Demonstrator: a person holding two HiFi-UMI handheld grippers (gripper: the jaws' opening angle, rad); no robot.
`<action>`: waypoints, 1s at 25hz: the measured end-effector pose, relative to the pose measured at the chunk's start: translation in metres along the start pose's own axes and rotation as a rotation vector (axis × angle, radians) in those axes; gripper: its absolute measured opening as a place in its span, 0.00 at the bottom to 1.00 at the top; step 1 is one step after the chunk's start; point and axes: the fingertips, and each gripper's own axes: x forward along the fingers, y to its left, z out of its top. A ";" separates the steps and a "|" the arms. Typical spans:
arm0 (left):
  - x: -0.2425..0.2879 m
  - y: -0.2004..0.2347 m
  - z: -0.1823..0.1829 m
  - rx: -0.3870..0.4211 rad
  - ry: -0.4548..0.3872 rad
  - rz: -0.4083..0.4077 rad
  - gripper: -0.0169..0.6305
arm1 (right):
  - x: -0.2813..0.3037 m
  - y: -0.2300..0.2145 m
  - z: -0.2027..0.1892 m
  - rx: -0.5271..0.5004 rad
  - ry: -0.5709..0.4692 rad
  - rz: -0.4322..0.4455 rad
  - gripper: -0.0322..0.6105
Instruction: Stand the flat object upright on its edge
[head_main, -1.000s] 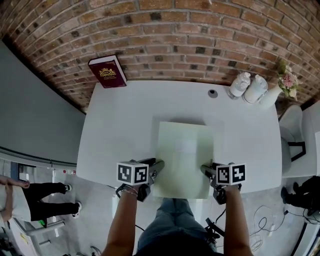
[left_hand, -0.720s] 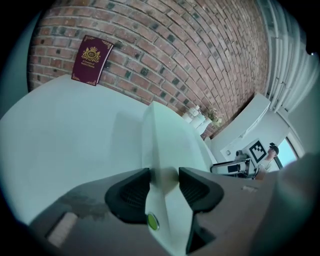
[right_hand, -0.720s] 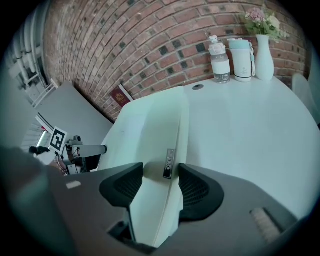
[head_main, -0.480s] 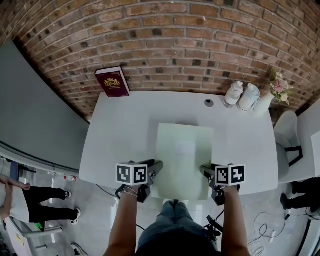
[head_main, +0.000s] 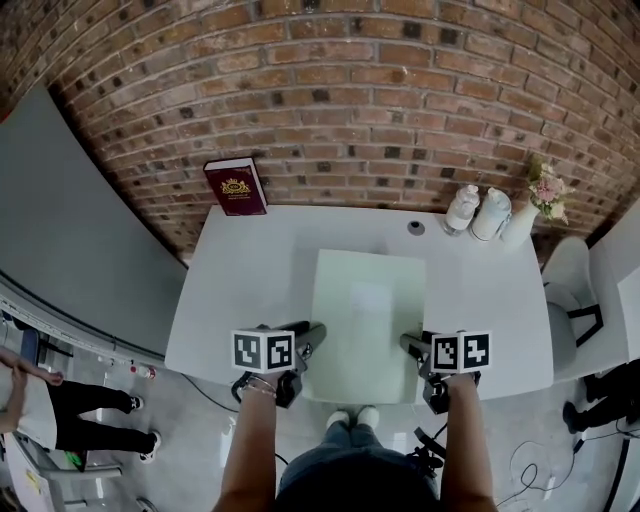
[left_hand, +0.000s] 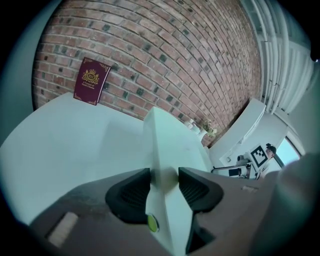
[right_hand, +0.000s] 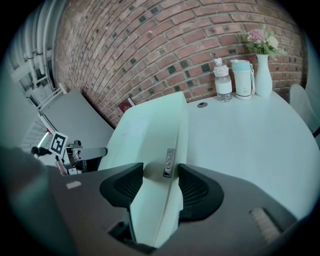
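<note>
A flat pale green slab (head_main: 370, 310) with a row of small buttons on one side edge lies lengthwise over the white table (head_main: 250, 290). Its near end reaches past the table's front edge. My left gripper (head_main: 312, 340) is shut on its near left edge, and in the left gripper view the slab (left_hand: 172, 145) fills the gap between the black pads (left_hand: 131, 192). My right gripper (head_main: 410, 345) is shut on the near right edge. In the right gripper view the slab (right_hand: 155, 130) sits between the jaws of that gripper (right_hand: 161, 184), buttons facing up.
A dark red book (head_main: 236, 186) leans on the brick wall at the table's back left. At the back right stand two bottles (head_main: 461, 208), a flower vase (head_main: 530, 210) and a small round disc (head_main: 416, 228). A white chair (head_main: 565, 280) is at the right; a person (head_main: 60, 400) stands lower left.
The head view has pulled back, so the table, book and bottles sit lower and smaller in it. Both grippers keep the same hold on the slab's near corners.
</note>
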 end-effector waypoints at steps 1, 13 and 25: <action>-0.001 -0.001 0.003 0.004 -0.007 -0.001 0.32 | -0.001 0.001 0.002 -0.002 -0.006 0.000 0.40; -0.008 -0.020 0.038 0.073 -0.061 -0.011 0.31 | -0.020 0.008 0.034 -0.035 -0.081 -0.005 0.40; -0.030 -0.041 0.087 0.182 -0.249 -0.042 0.31 | -0.050 0.032 0.085 -0.152 -0.313 -0.005 0.39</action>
